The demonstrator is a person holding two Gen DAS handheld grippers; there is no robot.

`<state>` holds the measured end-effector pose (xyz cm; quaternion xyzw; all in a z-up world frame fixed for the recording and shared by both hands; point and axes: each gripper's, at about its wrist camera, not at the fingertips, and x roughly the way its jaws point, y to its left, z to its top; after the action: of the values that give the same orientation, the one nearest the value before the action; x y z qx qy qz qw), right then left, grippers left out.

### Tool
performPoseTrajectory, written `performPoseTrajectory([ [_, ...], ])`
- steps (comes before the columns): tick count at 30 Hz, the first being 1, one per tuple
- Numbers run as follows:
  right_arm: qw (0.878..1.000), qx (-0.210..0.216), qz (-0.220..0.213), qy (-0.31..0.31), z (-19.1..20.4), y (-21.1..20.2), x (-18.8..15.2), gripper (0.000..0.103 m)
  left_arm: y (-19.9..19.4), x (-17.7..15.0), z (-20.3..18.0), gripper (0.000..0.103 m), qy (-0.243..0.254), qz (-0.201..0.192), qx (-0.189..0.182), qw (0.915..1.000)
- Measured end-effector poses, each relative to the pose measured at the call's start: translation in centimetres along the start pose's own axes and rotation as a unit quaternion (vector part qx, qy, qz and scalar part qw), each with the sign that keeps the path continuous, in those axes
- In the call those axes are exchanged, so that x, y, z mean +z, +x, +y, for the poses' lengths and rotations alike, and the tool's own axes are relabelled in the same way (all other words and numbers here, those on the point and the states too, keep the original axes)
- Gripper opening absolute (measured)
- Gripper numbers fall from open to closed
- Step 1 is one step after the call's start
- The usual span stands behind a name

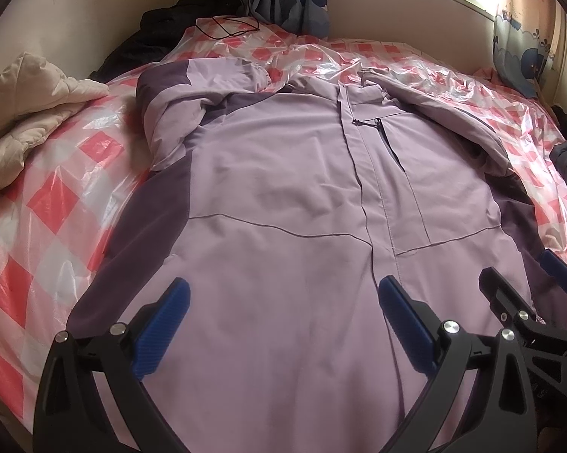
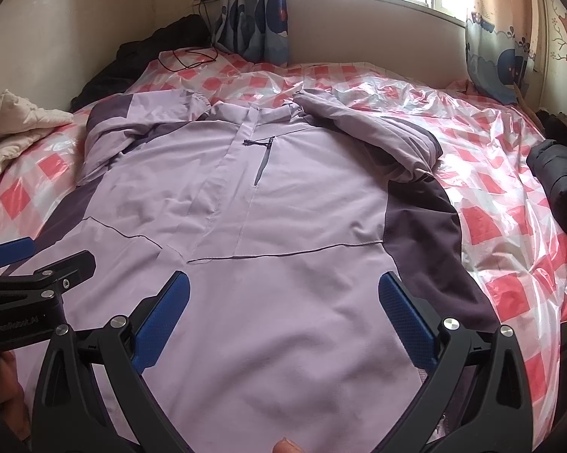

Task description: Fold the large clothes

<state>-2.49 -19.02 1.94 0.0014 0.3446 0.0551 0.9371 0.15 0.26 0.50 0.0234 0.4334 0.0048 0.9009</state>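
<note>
A lilac jacket (image 1: 283,173) (image 2: 302,196) with dark purple side panels lies front up on the bed, collar toward the window. Both sleeves are bent inward near the shoulders: the left sleeve (image 1: 170,113) and the right sleeve (image 2: 381,139). My left gripper (image 1: 283,287) hovers open over the lower front, nothing between its blue pads. My right gripper (image 2: 283,279) is open too, above the hem beside the dark right panel. Each gripper shows in the other's view: the right gripper (image 1: 521,270) at the edge, the left gripper (image 2: 45,255) at the left, both with fingers apart.
A pink-and-white checked plastic sheet (image 1: 57,245) covers the bed. A cream quilt (image 1: 26,113) is bunched at the left. Black clothes (image 1: 162,26) and a cable (image 1: 226,26) lie in the far corner. A dark padded garment (image 2: 558,181) sits at the right edge. Curtains and a window are behind.
</note>
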Motion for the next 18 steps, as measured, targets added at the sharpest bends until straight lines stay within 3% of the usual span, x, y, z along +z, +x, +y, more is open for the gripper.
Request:
performPoseTrajectory([
  [9,1.000,0.005,0.006,0.001,-0.1,0.4,0.0,0.097,0.2,0.3,-0.3,0.096,0.000,-0.006,0.001,1.0000],
  [13,1.000,-0.019,-0.018,-0.005,-0.5,-0.5,0.4,0.097,0.7,0.9,-0.5,0.096,-0.002,0.012,0.001,0.9999],
  [18,0.999,-0.032,-0.032,-0.008,-1.2,-1.1,1.0,0.097,0.8,1.5,-1.1,0.096,-0.008,0.005,-0.002,1.0000],
])
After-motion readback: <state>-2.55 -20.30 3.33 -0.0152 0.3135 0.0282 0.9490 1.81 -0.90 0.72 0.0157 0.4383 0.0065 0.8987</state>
